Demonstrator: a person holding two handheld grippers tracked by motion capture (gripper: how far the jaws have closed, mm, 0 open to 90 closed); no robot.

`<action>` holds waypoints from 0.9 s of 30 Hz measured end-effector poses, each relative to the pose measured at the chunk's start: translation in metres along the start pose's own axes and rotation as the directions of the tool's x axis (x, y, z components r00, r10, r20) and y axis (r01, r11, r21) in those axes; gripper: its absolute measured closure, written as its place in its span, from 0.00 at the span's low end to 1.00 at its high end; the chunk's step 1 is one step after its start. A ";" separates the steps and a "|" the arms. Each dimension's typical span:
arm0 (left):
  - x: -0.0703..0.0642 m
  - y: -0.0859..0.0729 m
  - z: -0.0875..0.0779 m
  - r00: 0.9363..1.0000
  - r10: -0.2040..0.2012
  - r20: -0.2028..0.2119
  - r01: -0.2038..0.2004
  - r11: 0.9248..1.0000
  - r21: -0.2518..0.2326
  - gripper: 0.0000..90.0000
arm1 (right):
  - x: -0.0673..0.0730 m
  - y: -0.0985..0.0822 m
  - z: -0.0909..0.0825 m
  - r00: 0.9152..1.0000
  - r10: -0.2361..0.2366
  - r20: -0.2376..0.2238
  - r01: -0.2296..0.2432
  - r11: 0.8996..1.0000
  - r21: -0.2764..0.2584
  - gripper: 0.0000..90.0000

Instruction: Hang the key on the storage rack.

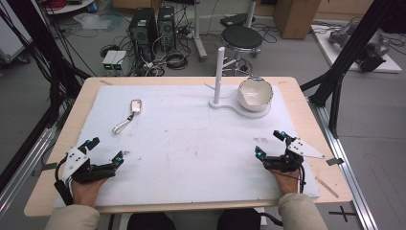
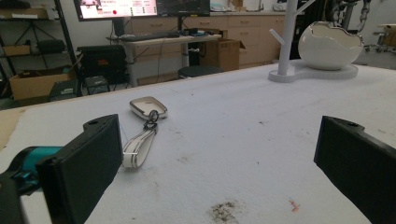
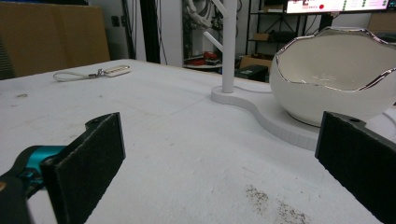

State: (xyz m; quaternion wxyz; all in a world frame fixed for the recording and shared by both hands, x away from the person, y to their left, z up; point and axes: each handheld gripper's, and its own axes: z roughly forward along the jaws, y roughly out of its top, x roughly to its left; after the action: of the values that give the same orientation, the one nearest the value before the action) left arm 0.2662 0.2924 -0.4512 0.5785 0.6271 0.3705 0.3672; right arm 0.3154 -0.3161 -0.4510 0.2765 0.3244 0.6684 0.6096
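A white key fob point(image 1: 136, 105) with a looped strap point(image 1: 122, 125) lies on the white mat point(image 1: 191, 139) at the left; it also lies ahead in the left gripper view point(image 2: 148, 107) and far off in the right gripper view point(image 3: 116, 70). A white stand with an upright post point(image 1: 219, 74) carries an eggshell-shaped bowl point(image 1: 255, 94) at the back right, close in the right gripper view point(image 3: 334, 79). My left gripper point(image 1: 104, 151) rests open near the front left edge. My right gripper point(image 1: 269, 143) rests open at the front right. Nothing sits between either pair of jaws.
The mat covers a wooden table point(image 1: 306, 105). A black stool point(image 1: 242, 37), computer towers point(image 1: 143, 28) and cables stand on the floor beyond the table. Black frame legs point(image 1: 344, 52) rise at the right. Dark smudges point(image 2: 225, 210) mark the mat.
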 end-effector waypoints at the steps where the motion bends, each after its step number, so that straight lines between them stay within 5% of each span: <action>1: 0.000 0.000 0.000 1.000 0.002 -0.001 -0.002 1.000 0.004 0.02 | -0.001 0.000 0.000 1.000 -0.005 0.005 0.005 1.000 -0.007 0.01; 20: 0.001 0.000 0.000 1.000 -0.010 0.008 0.010 1.000 0.002 0.02 | 0.000 0.000 0.000 1.000 -0.001 0.007 0.001 1.000 -0.003 0.01; 23: 0.005 0.003 0.002 0.998 -0.049 0.042 0.047 0.998 0.033 0.02 | 0.000 0.000 0.000 1.000 0.004 0.007 -0.004 1.000 0.001 0.01; 27: 0.010 0.013 0.002 0.998 -0.020 0.060 0.016 0.998 0.058 0.02 | 0.000 0.000 0.000 1.000 0.005 0.004 -0.005 1.000 0.000 0.01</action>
State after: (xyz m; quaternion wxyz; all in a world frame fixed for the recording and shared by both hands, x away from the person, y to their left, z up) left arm 0.2731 0.2998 -0.4377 0.5744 0.6511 0.3688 0.3319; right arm 0.3155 -0.3157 -0.4509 0.2763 0.3276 0.6670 0.6095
